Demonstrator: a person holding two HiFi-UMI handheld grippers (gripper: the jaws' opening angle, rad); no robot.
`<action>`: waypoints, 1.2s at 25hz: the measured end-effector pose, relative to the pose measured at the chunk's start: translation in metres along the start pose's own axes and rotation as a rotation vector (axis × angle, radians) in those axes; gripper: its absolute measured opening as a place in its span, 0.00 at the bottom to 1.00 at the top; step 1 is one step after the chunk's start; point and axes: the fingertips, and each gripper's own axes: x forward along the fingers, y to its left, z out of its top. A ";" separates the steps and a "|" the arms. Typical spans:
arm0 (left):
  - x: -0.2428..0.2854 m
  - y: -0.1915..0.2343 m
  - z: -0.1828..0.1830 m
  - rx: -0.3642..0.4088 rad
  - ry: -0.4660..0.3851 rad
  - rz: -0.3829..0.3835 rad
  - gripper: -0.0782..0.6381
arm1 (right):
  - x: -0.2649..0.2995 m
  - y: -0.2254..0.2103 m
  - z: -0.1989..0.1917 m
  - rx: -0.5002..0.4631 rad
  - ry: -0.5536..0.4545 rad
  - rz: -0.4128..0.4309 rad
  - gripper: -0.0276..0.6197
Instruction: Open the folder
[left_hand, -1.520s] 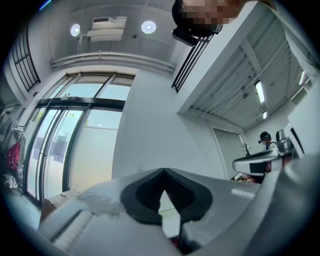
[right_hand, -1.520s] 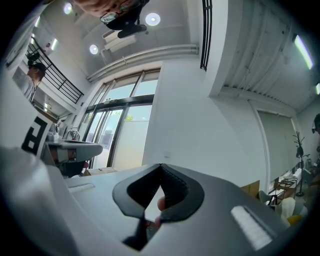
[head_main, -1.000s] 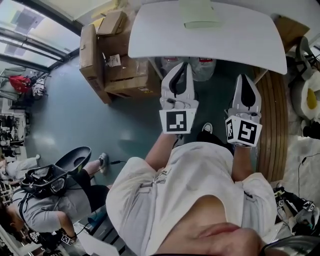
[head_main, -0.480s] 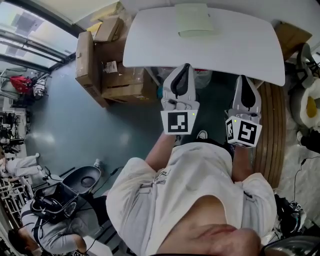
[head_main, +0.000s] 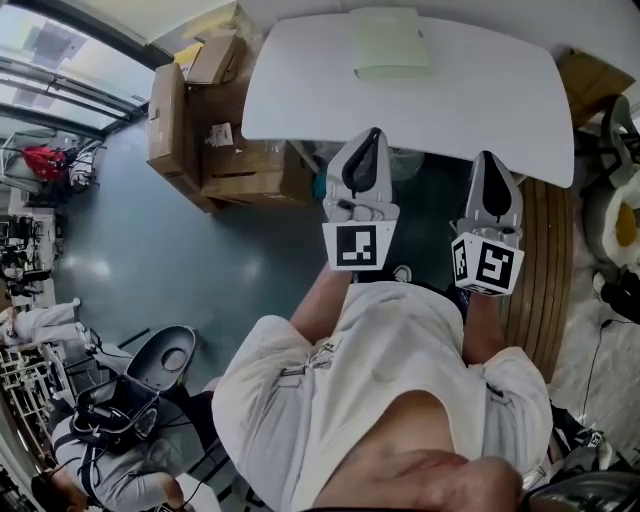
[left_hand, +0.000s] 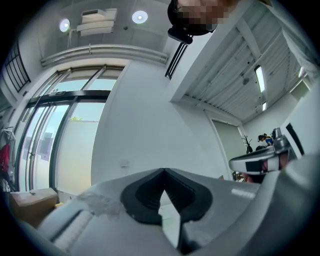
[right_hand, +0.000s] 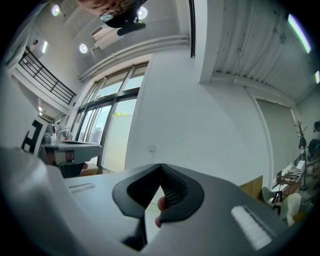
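A pale green folder (head_main: 390, 42) lies closed and flat at the far side of the white table (head_main: 480, 90). Both grippers are held side by side in front of the table, short of its near edge and well short of the folder. The left gripper (head_main: 370, 133) is shut with nothing in it, its tip just over the table's rim. To its right, the right gripper (head_main: 489, 156) is also shut and empty. In the left gripper view the jaws (left_hand: 162, 171) meet tip to tip against a white wall. The right gripper view shows the same closed tips (right_hand: 161, 166).
Cardboard boxes (head_main: 210, 130) are stacked on the floor left of the table. A curved wooden slatted piece (head_main: 540, 260) stands at the right. A seated person with gear (head_main: 110, 440) and a dark chair (head_main: 165, 352) are at the lower left. Glass doors (left_hand: 45, 145) flank the wall.
The table and folder have come closer in the head view, and both shut grippers have moved forward to the table's near edge. The seated person at lower left has shifted.
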 end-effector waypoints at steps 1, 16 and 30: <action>0.003 0.000 -0.003 -0.002 0.009 0.002 0.12 | 0.003 -0.002 -0.002 0.003 0.002 0.002 0.05; 0.083 0.061 -0.028 -0.004 -0.007 -0.030 0.12 | 0.112 0.018 -0.012 -0.001 -0.007 -0.002 0.05; 0.151 0.141 -0.050 -0.050 -0.014 -0.057 0.12 | 0.212 0.055 -0.015 -0.053 0.000 -0.026 0.05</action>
